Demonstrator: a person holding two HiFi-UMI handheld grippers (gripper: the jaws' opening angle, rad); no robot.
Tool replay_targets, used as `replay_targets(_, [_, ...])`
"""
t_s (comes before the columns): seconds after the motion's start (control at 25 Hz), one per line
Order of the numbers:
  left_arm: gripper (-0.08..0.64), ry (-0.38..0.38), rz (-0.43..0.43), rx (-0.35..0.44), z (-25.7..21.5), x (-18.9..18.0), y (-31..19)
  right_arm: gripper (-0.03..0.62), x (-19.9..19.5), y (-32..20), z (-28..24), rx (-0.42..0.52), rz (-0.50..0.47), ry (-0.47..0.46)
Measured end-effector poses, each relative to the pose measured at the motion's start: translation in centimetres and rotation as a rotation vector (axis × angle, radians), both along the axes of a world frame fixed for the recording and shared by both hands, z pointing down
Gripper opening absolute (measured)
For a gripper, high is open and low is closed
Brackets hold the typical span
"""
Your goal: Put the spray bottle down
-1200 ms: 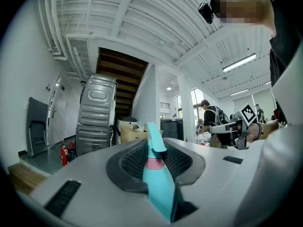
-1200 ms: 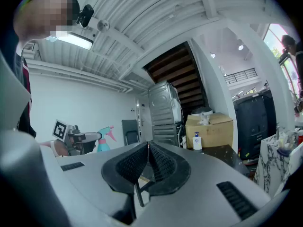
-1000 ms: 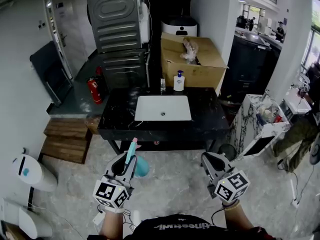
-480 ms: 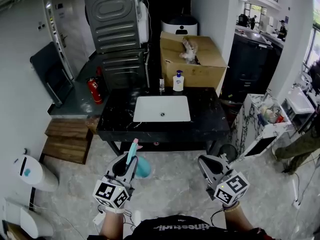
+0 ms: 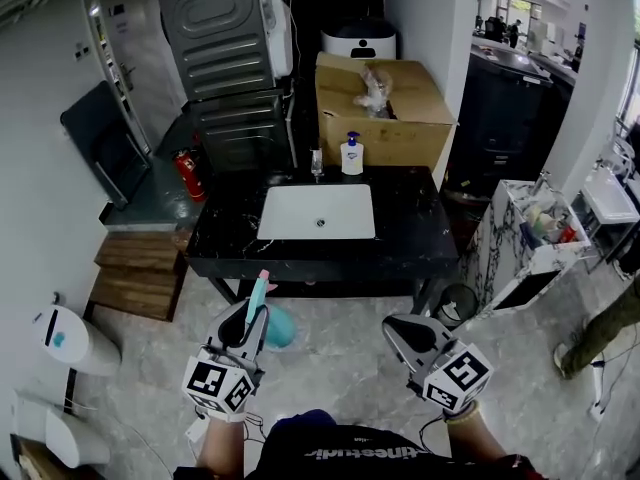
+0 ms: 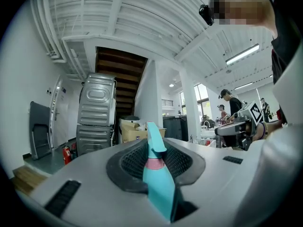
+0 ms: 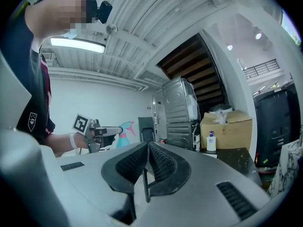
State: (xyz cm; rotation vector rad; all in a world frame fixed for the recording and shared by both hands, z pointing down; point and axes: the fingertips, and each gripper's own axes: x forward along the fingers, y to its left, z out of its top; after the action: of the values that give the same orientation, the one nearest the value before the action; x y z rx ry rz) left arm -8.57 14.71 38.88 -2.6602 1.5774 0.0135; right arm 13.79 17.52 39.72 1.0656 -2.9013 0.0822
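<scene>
A teal spray bottle (image 5: 277,329) with a pink collar is held off the floor, in front of the black counter (image 5: 412,236). My left gripper (image 5: 252,314) is shut on the spray bottle; its nozzle sticks up past the fingertips. In the left gripper view the bottle (image 6: 159,186) is clamped between the dark pads of the left gripper (image 6: 156,162). My right gripper (image 5: 398,329) is level beside it, shut with nothing in it. The right gripper view shows that gripper's (image 7: 147,156) pads meeting, with the bottle (image 7: 124,134) far off to the left.
A white sink (image 5: 318,213) is set in the counter, with a soap dispenser (image 5: 351,155) at its back edge. Behind stand a cardboard box (image 5: 385,113) and a metal machine (image 5: 215,43). Wooden steps (image 5: 135,280) lie left, a marble cabinet (image 5: 525,258) right.
Both grippers have drifted slightly left and toward the counter, the bottle still in the left one. The person at the right edge has moved further out of view.
</scene>
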Motion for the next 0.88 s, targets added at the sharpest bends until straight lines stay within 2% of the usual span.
replay_targets(0.2, [0.101, -0.026, 0.002, -0.013, 0.5, 1.2, -1.7, 0.044, 0.9, -2.1, 0.5, -0.009, -0.015, -0.016])
replay_targets(0.4, [0.101, -0.020, -0.010, -0.012, 1.7, 1.1, -6.1, 0.044, 1.2, -6.8, 0.6, 0.020, 0.000, -0.064])
replay_targets(0.64, [0.100, 0.008, 0.024, -0.022, 3.3, -0.7, -15.9, 0.044, -1.6, -15.3, 1.5, -0.012, -0.006, -0.024])
replay_targets(0.88, [0.100, 0.017, 0.060, -0.027, 2.4, -4.7, -28.8, 0.044, -6.2, -28.2, -1.2, 0.012, 0.021, -0.014])
